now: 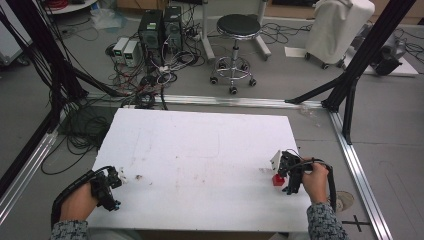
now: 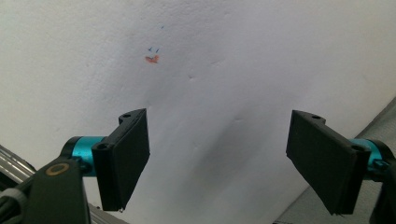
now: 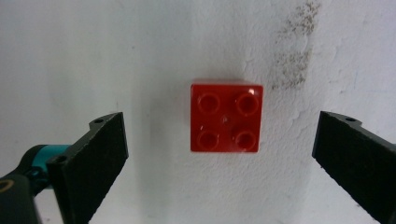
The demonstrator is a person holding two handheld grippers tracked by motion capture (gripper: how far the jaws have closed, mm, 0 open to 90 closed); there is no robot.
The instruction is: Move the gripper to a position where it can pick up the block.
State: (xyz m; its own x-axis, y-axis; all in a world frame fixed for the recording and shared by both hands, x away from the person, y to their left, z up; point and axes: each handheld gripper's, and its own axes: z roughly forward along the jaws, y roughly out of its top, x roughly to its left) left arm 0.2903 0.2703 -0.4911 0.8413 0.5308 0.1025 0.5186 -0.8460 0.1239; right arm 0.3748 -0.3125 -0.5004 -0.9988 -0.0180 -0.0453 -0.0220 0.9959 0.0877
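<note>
A white bench (image 1: 200,150) carries one red four-stud brick (image 3: 226,118) near its right edge. The right hand-held gripper (image 3: 219,158) hangs over it, jaws wide apart — seemingly lined up to straddle it — while the left hand-held gripper (image 2: 217,161), jaws apart and holding nothing, idles at the near-left corner.

Your work surface is a white foam board (image 1: 200,155) with scuffs, a small orange smear with blue specks (image 2: 152,57) and a patch of brown speckling (image 3: 294,51). Beyond its far edge, at 12 o'clock, you have a black round stool (image 1: 238,25) on castors, and at 11 o'clock two dark computer towers (image 1: 161,29) stand beside two small white boxes (image 1: 126,50) above a tangle of cables (image 1: 150,80). At 1 o'clock a white-draped unit on wheels (image 1: 339,27) stands behind a black frame strut (image 1: 367,45), and an aluminium rail (image 1: 362,180) runs along the floor at 3 o'clock.
</note>
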